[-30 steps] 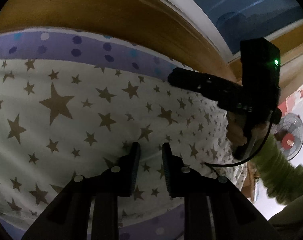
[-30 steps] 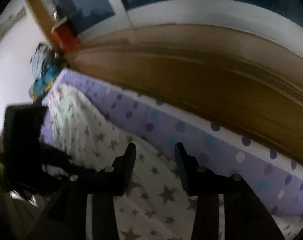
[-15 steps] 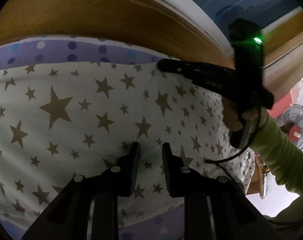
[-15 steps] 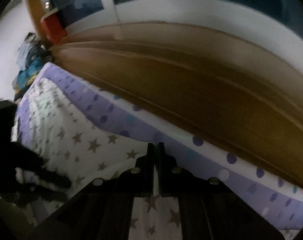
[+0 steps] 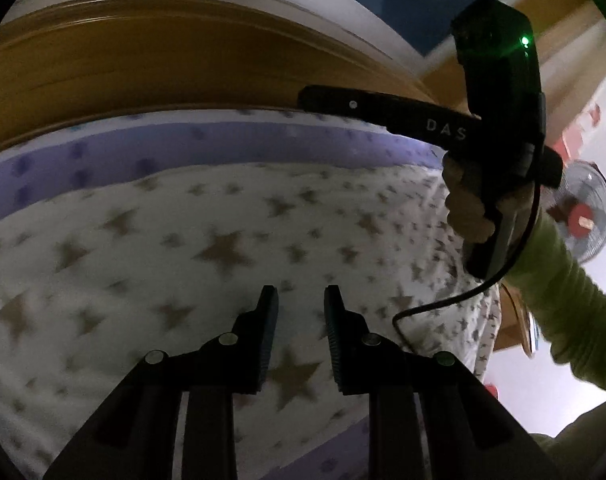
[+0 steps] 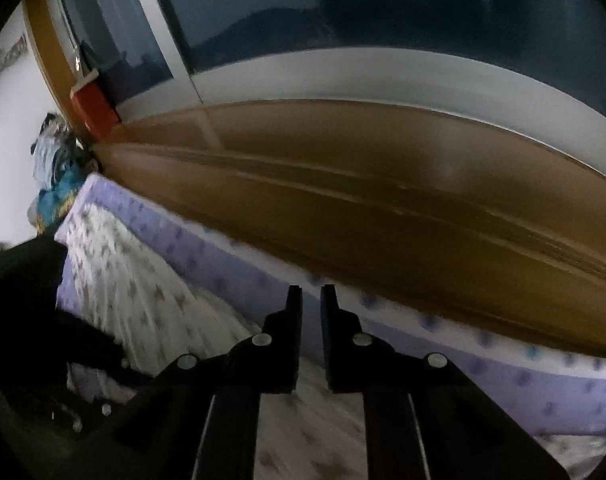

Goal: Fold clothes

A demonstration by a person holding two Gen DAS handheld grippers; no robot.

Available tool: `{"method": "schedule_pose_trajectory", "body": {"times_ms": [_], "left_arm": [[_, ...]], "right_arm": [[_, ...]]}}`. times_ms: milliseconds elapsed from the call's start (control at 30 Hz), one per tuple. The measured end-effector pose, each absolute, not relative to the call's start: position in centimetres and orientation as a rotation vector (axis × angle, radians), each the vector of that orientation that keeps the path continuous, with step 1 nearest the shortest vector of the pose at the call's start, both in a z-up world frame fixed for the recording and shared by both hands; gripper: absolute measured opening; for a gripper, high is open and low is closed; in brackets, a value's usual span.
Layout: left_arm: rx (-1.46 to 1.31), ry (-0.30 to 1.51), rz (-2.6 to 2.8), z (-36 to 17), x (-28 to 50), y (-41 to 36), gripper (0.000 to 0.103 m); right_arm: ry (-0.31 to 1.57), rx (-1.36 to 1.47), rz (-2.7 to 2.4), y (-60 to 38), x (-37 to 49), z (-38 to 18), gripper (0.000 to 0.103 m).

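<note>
My left gripper hangs over the star-print cloth, fingers spread apart with nothing between them. My right gripper sits over the cloth's far edge by the purple dotted sheet, a narrow gap between its fingers, gripping nothing. The cloth lies flat on the sheet, below the wooden headboard.

Both views are dim and grainy, with black fisheye corners bending every straight edge into an arc. Motion blur smears the star-print cloth ahead of the fingers and the dotted purple sheet beyond them. A green indicator light glows sharply up-right of them.
</note>
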State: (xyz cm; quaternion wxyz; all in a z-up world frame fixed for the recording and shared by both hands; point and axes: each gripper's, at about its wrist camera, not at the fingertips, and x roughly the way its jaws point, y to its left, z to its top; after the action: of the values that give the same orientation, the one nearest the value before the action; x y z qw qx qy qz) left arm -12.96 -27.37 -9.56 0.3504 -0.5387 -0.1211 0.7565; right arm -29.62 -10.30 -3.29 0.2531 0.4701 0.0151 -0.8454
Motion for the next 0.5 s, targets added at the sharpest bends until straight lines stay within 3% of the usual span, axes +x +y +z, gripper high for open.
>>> {"method": "schedule_pose_trajectory", "body": {"times_ms": [233, 367, 467, 500], "left_arm": [[-1.417, -0.257, 1.871, -10.5, -13.2, -23.7, 0.023], [-1.427, -0.286, 1.855, -10.7, -13.2, -23.9, 0.023], [-1.434, -0.318, 1.846, -10.9, -13.3, -24.3, 0.023], [-1.434, -0.324, 1.846, -10.9, -13.2, -24.4, 0.023]], "right_arm": [[0.111, 1.404, -2.22, -7.9, -29.1, -5.3, 0.009], [0.118, 1.408, -2.169, -8.6, -28.9, -6.0, 0.033], [0.194, 1.401, -2.149, -9.3, -28.6, -6.4, 0.032], [0.223, 1.407, -2.143, -9.6, -28.6, -6.7, 0.027]]}}
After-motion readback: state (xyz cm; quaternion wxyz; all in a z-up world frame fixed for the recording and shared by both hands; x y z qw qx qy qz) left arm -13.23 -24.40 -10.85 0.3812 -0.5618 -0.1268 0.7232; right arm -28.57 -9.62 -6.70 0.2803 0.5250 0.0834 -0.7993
